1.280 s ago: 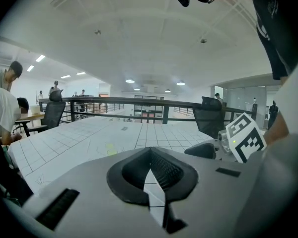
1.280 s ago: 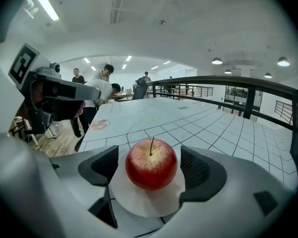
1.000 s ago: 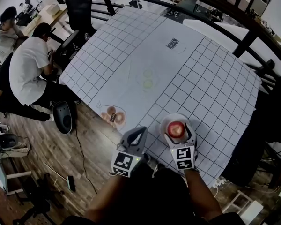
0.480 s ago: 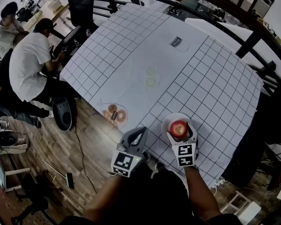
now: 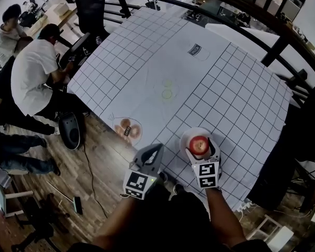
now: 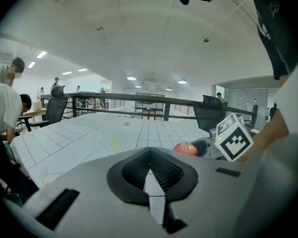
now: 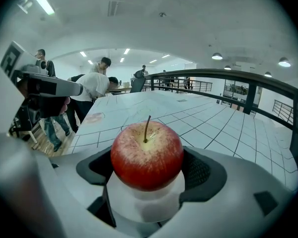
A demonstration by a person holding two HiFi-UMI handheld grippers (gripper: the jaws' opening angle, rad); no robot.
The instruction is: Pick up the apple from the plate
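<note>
Far to your left a person in a white shirt (image 5: 31, 75) leans over a desk, with another person (image 5: 8, 30) seated behind and a dark office chair (image 5: 89, 7) near the table's far corner. The table (image 5: 147, 62) itself is covered by a white sheet ruled in black squares and fills the middle of the head view. At its near left edge sits a small round dish (image 5: 127, 128) holding brown pieces that are too small to identify, and two pale yellow-green marks (image 5: 167, 91) lie toward the centre of the sheet. Your left gripper (image 5: 157, 147) hangs off the table's near edge, over the wooden floor (image 5: 94, 167), its marker cube (image 5: 137, 184) facing up. The left gripper view shows its jaws pressed together with nothing between them. Just to the right, on the near part of the sheet, the white plate (image 5: 185, 137) carries the apple (image 5: 199, 145), red with a yellowish top and an upright stem. Your right gripper (image 5: 201, 143) reaches over the plate with a jaw on either side of the fruit. In the right gripper view the dark pads (image 7: 201, 170) lie against the apple's flanks, so the gripper is clamped on it while the apple's underside sits on the plate. Further right, a dark railing (image 5: 283, 33) curves round the table's far side.
</note>
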